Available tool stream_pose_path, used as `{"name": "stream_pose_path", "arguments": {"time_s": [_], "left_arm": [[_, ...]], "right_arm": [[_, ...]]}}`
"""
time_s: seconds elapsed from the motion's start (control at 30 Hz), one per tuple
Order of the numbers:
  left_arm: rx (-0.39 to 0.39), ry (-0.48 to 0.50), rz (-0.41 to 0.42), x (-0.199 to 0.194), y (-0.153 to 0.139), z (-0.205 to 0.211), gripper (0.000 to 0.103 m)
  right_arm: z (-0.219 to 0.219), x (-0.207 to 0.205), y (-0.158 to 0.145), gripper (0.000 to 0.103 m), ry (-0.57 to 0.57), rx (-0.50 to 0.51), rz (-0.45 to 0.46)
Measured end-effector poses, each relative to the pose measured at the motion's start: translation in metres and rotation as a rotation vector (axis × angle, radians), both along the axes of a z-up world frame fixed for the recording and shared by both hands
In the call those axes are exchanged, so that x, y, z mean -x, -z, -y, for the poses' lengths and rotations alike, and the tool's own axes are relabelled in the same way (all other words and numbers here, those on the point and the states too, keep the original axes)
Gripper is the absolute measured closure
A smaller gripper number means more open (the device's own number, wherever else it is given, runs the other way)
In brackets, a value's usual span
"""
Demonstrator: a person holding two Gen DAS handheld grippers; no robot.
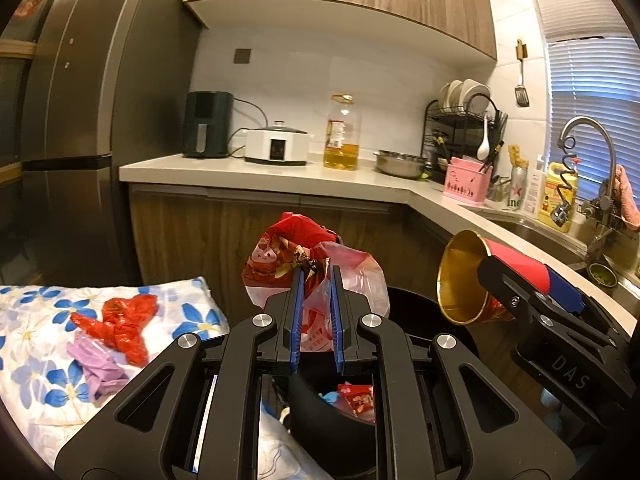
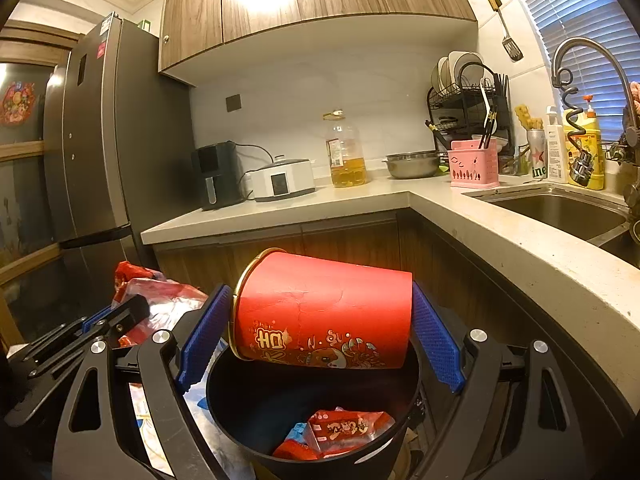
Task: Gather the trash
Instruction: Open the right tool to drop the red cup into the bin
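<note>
The right gripper (image 2: 320, 332) grasps a tall red paper cup with a gold rim and gold-printed figures (image 2: 322, 316), its blue ribbed pads pressed on the cup's mouth and base so that it lies on its side, creased along the wall, directly above the round black plastic trash bin (image 2: 240, 404); the left wrist view shows the cup's shiny gold lining (image 1: 464, 284); the left gripper (image 1: 316, 280) is clenched on a crumpled bundle of red printed wrappers and thin translucent pink plastic bag (image 1: 308, 264), held up over the near edge of the bin (image 1: 320, 416); inside the bin lie glossy red snack packets (image 2: 348, 424) and a scrap of blue; on the white cloth with blue flowers (image 1: 36, 364) rest a crinkled red plastic wrapper (image 1: 124, 320) and a limp lilac glove (image 1: 100, 364), touching each other.
</note>
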State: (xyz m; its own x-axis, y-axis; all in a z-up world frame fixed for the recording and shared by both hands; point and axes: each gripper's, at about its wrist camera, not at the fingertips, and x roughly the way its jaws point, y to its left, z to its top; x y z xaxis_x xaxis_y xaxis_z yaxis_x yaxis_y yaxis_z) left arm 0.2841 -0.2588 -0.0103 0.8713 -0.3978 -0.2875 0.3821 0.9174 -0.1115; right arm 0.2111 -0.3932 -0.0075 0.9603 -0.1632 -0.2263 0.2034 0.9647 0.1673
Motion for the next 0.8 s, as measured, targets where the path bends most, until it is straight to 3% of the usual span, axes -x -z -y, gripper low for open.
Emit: {"name": "stream_pose_path", "arguments": {"time_s": [0.53, 0.8], "left_arm": [[-0.008, 0.052, -0.032, -0.018, 0.014, 0.015, 0.091], [-0.031, 0.074, -0.051, -0.026, 0.023, 0.024, 0.088]], "right_arm": [[0.009, -0.021, 0.010, 0.021, -0.006, -0.007, -0.041], [0.022, -0.019, 0.008, 0.018, 0.005, -0.039, -0.019]]}}
